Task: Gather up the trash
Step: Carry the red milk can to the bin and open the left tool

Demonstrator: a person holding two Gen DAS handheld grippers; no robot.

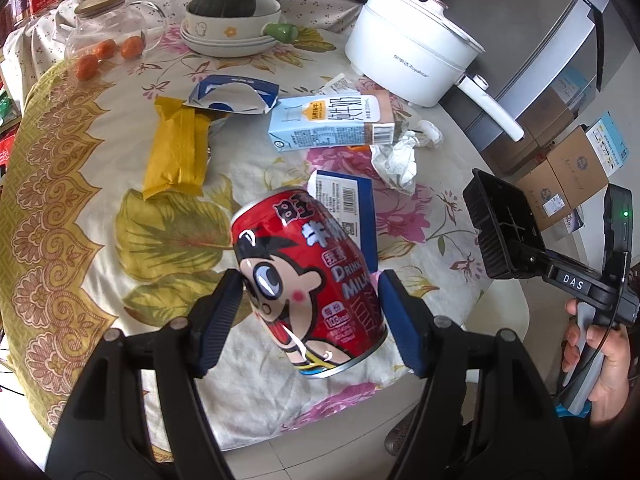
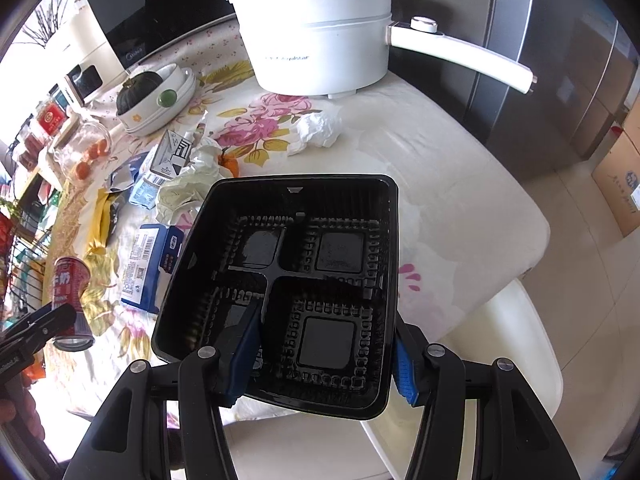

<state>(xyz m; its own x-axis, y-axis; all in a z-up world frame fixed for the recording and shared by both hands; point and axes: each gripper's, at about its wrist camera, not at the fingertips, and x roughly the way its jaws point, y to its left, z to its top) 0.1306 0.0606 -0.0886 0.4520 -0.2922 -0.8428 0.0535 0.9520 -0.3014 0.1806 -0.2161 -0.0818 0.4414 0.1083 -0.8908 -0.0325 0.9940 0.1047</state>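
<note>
We see a red milk drink can (image 1: 310,284) with a cartoon boy's face, tilted, its silver base toward the camera, lifted above the floral tablecloth (image 1: 168,236). Our left gripper (image 1: 312,316) is clamped on it, both blue pads pressed against its sides. Our right gripper (image 2: 324,364) is closed on the near wall of a black plastic tray (image 2: 332,292) with ribbed compartments, one finger inside and one outside, holding it over the table edge. Behind the can lie a blue carton (image 1: 352,200), a milk carton (image 1: 328,122), a yellow wrapper (image 1: 178,152) and crumpled tissue (image 1: 396,160).
</note>
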